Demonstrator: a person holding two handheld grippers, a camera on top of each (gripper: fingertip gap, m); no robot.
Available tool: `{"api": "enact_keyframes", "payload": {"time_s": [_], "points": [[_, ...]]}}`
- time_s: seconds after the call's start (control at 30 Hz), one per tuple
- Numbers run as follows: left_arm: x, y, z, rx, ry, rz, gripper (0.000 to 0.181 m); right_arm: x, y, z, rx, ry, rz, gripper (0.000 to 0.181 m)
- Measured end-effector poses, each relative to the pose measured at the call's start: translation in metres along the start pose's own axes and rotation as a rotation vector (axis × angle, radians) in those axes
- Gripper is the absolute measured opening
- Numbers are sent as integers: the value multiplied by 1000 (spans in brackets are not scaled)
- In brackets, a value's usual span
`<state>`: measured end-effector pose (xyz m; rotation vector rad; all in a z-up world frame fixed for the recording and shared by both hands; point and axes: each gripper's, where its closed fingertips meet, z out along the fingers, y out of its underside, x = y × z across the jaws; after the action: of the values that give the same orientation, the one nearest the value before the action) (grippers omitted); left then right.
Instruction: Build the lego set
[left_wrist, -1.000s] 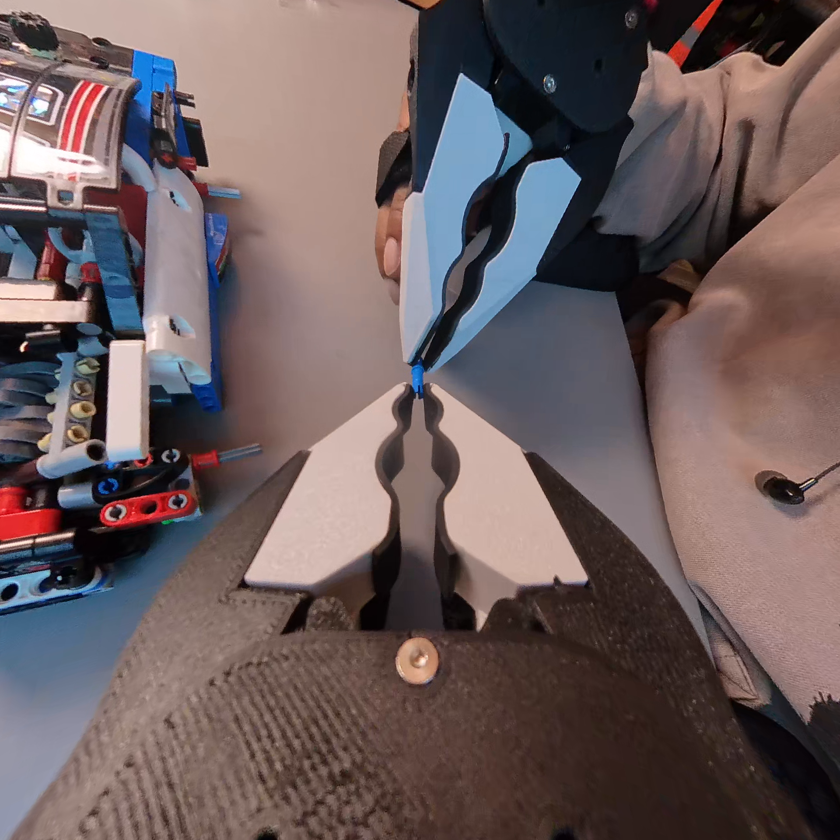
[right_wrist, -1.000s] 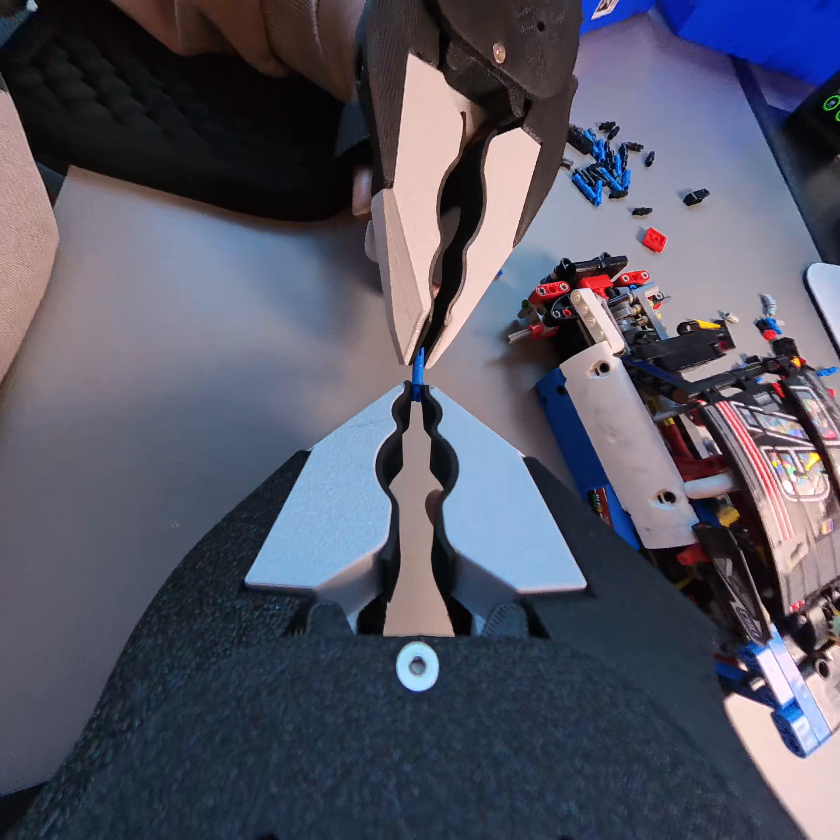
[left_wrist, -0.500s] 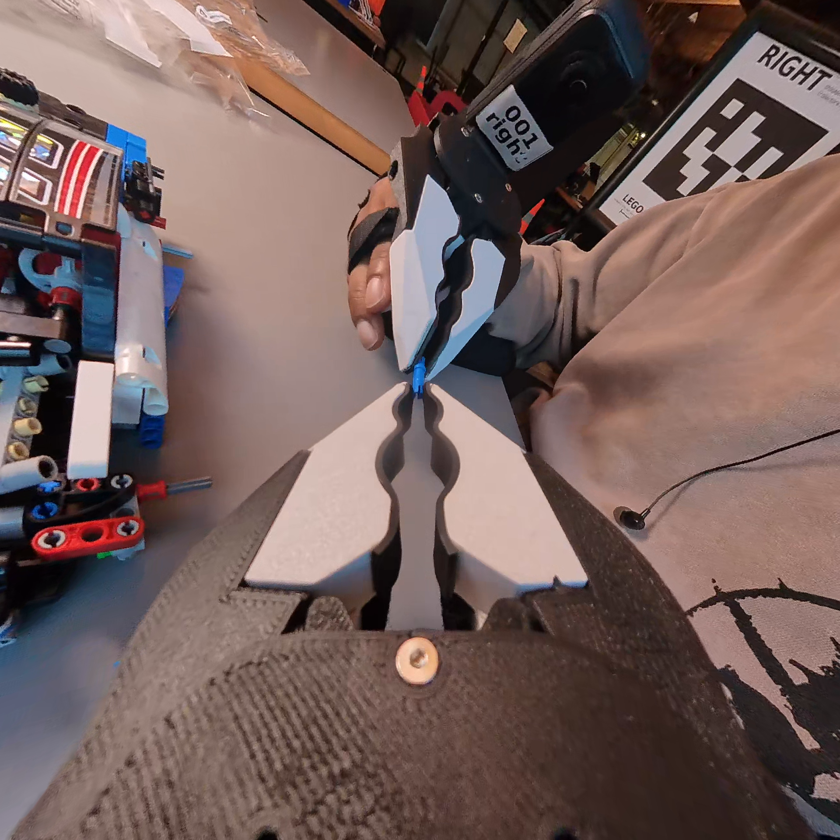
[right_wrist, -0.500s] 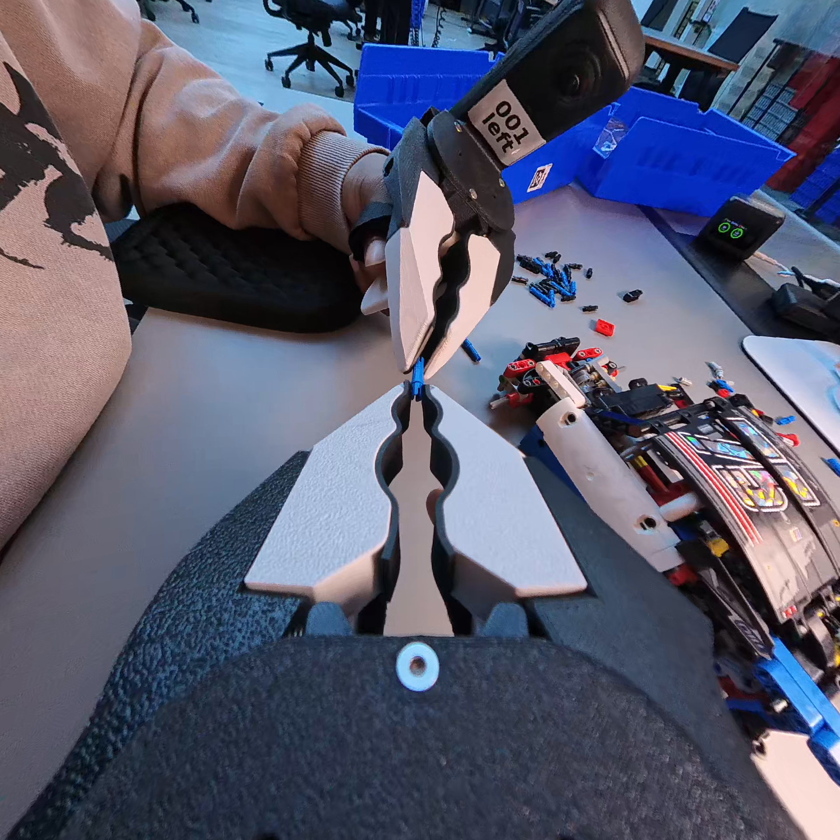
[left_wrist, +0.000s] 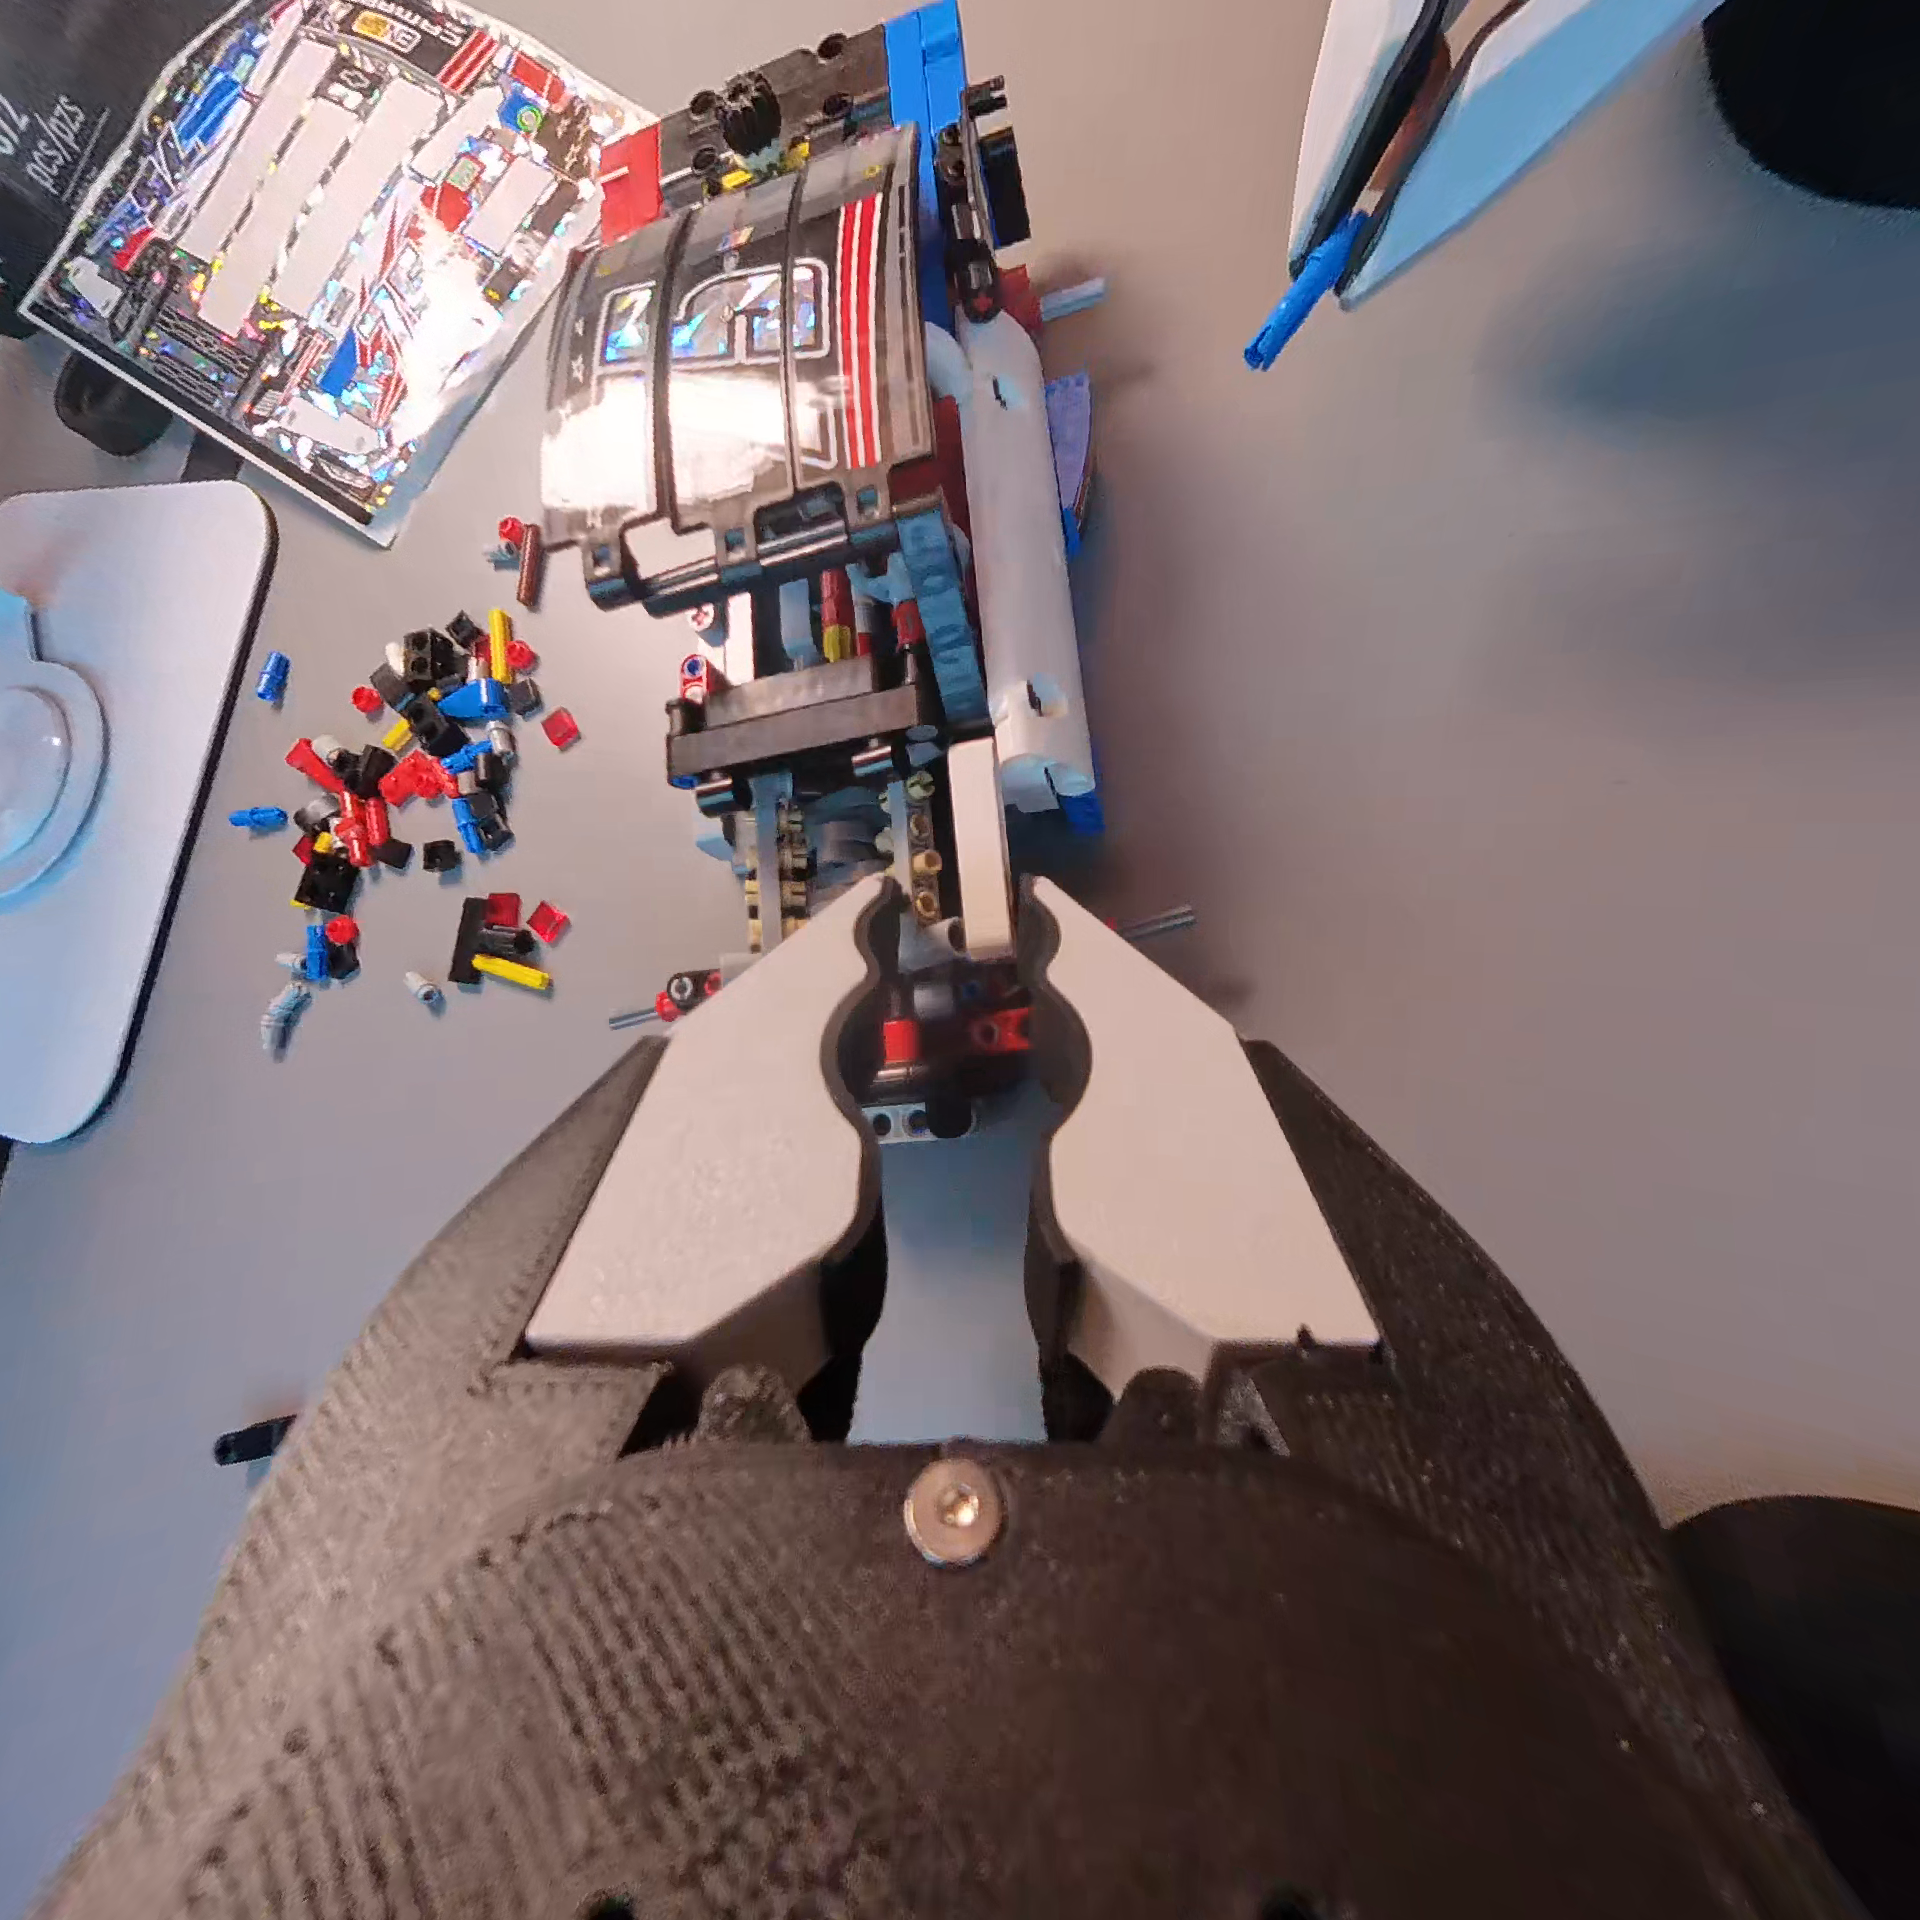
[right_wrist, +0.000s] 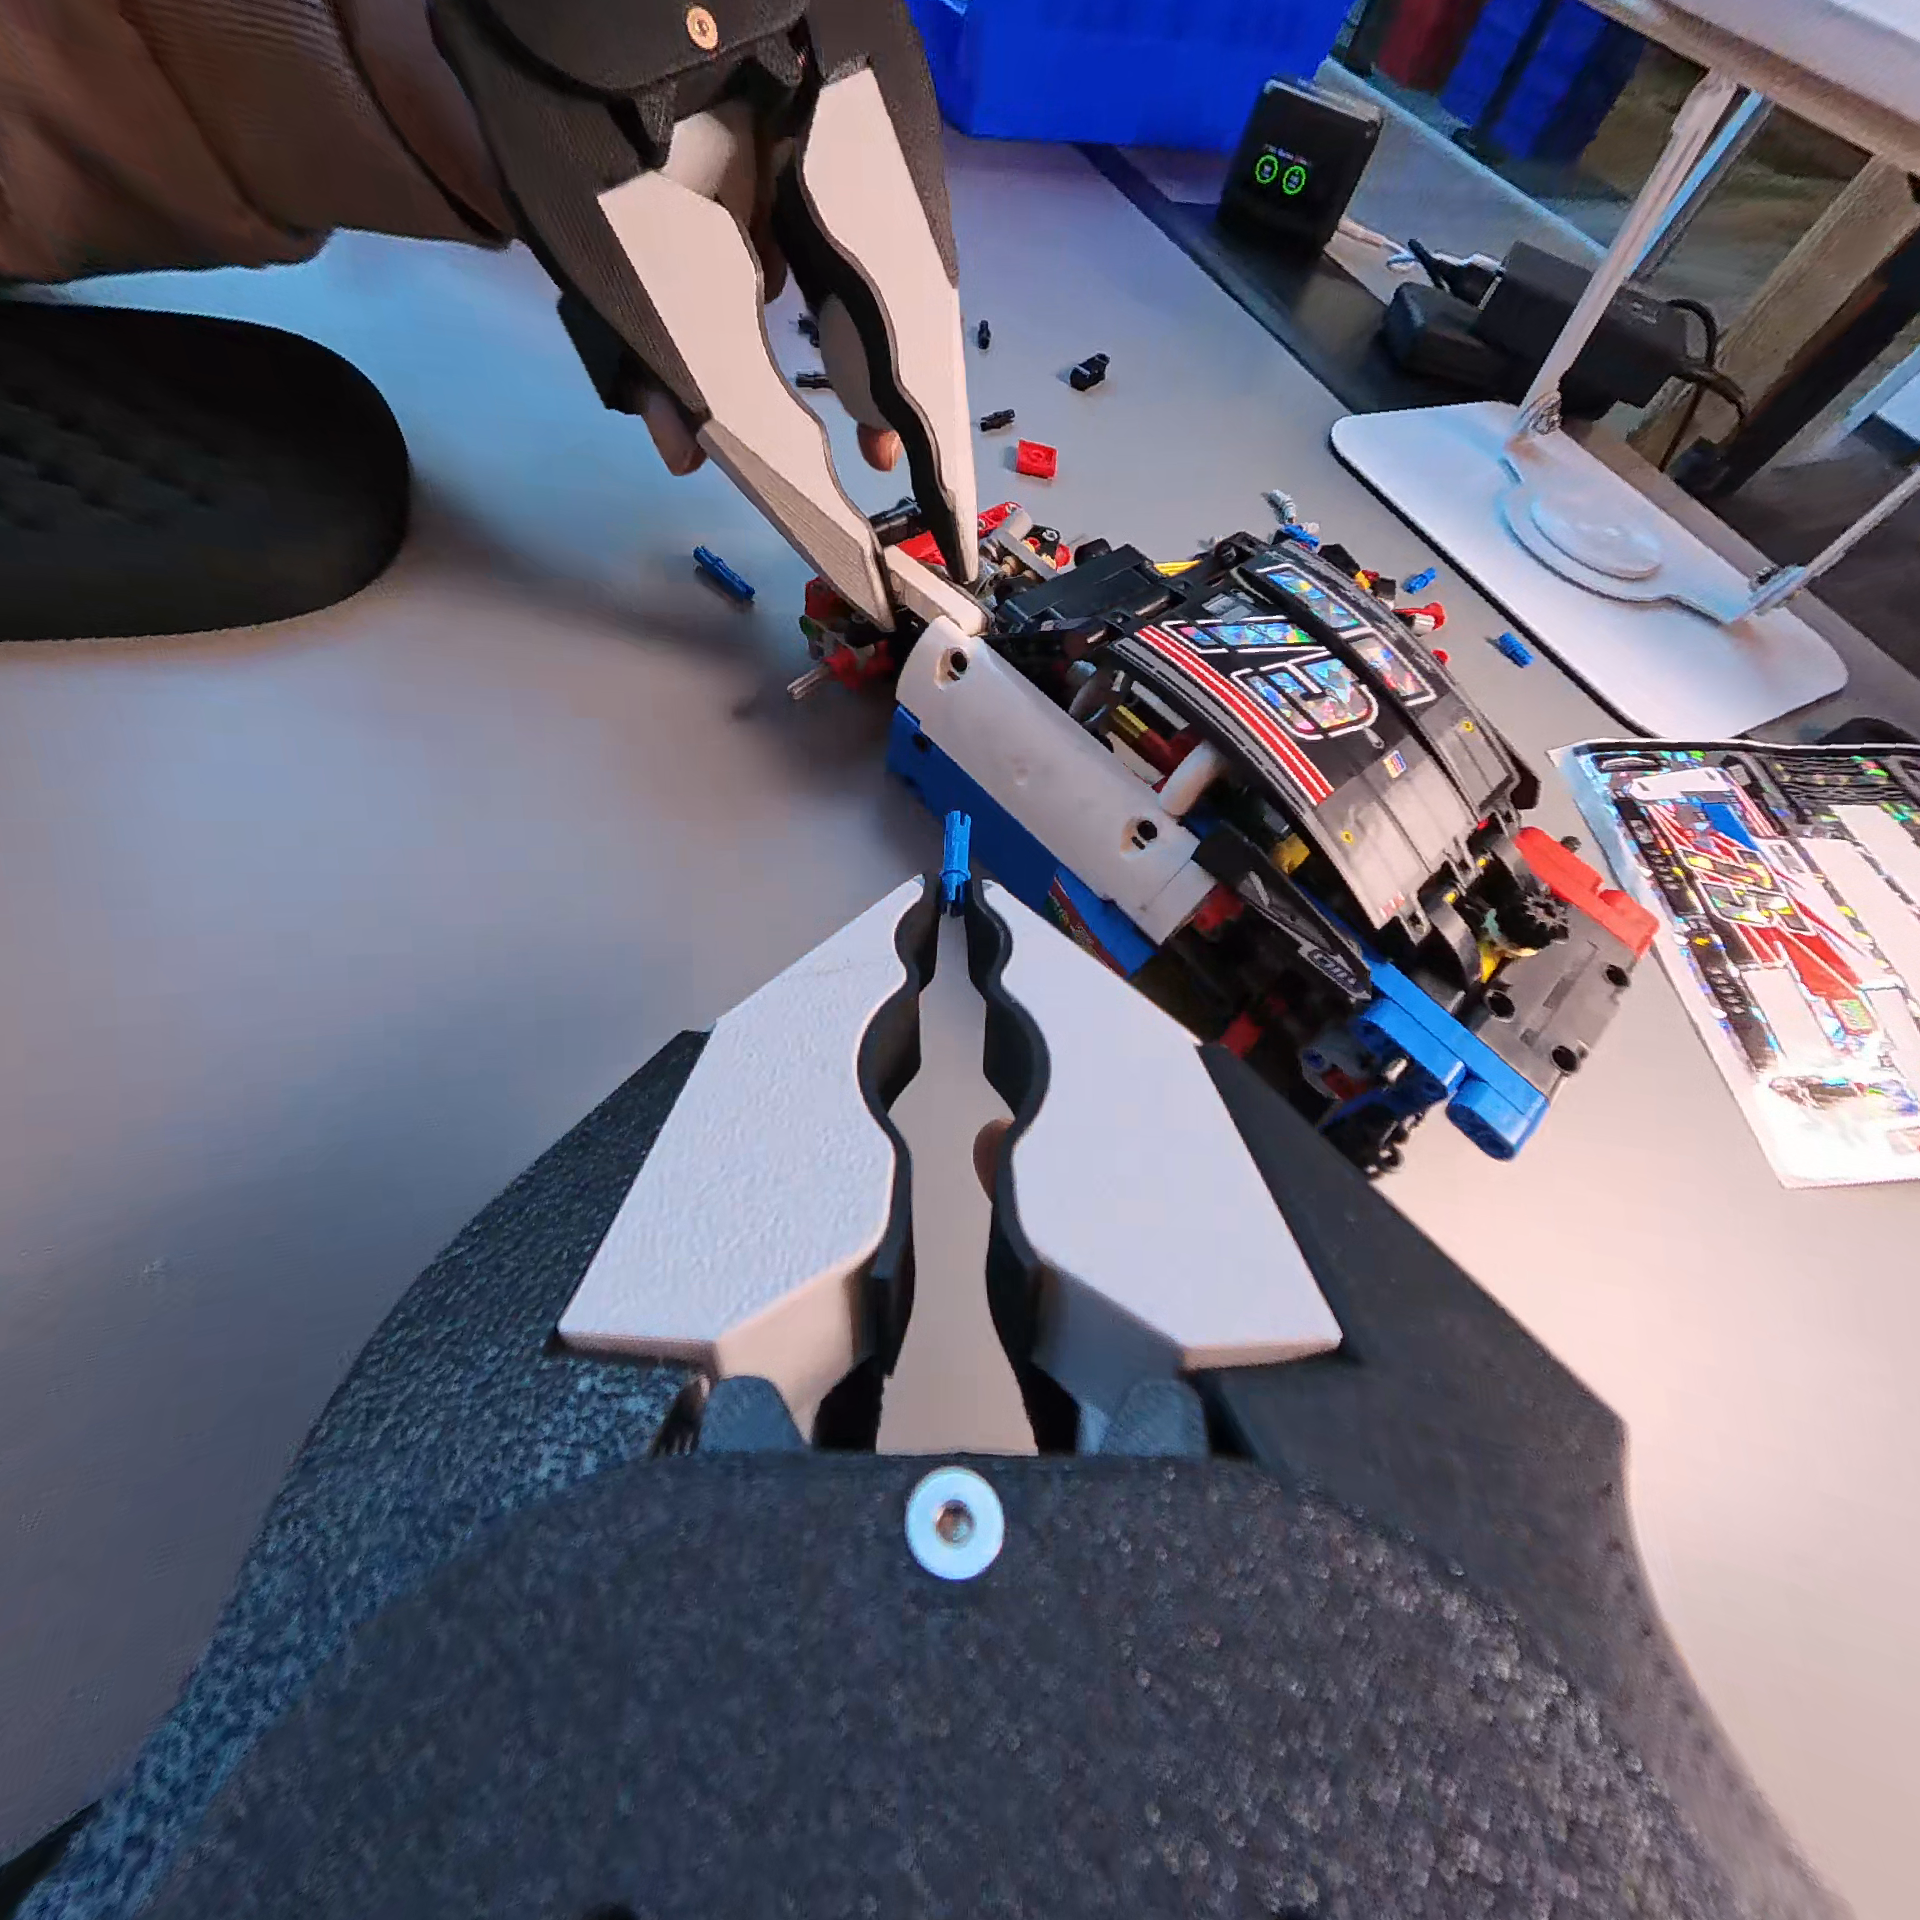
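Observation:
The half-built lego car (left_wrist: 790, 395), black, white and blue, lies on the grey table; it also shows in the right wrist view (right_wrist: 1226, 748). My left gripper (left_wrist: 961, 899) stands over the car's near end, its jaws a little apart and closed on a white beam (left_wrist: 977, 831) and the grey pin beam beside it. In the right wrist view the left gripper (right_wrist: 925, 592) pinches that white beam (right_wrist: 930, 594). My right gripper (right_wrist: 951, 894) is shut on a small blue pin (right_wrist: 954, 857) and holds it above the table beside the car. The right gripper (left_wrist: 1340, 260) with the blue pin (left_wrist: 1299, 301) shows at top right.
A pile of loose small pieces (left_wrist: 416, 769) lies left of the car. A shiny sticker sheet (left_wrist: 312, 239) and a white stand base (left_wrist: 114, 779) are beyond it. A black pad (right_wrist: 177, 468), blue bins (right_wrist: 1122, 62) and a loose blue pin (right_wrist: 722, 571) are also here. My right fingertips sit around 11 cm from my left ones.
Both grippers held the blue pin tip to tip in the air. My left gripper has let go and moved onto the car's end. My right gripper keeps the pin and has come down near the car.

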<state>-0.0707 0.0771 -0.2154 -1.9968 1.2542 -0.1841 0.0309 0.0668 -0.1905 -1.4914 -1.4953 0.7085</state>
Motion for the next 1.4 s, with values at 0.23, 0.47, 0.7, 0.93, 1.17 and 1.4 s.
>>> {"api": "enact_keyframes", "payload": {"time_s": [0.23,0.47,0.7,0.93,1.17,1.4], "points": [[-1,-1,-2,-24,-94,71,28,-1,5,-2,-1,11,1,3],[-16,10,-9,-6,22,-64,75,-6,6,2,-8,-12,-12,3],[-15,7,26,-163,55,-24,77,-6,6,0,-4,1,-20,3],[-17,14,32,-305,86,-31,63,-7,4,-1,10,-14,-11,3],[-3,-3,19,-231,285,-352,61,-5,0,-8,35,0,-8,3],[34,-39,-14,0,746,-972,61,-5,-13,-24,96,6,-12,3]]}}
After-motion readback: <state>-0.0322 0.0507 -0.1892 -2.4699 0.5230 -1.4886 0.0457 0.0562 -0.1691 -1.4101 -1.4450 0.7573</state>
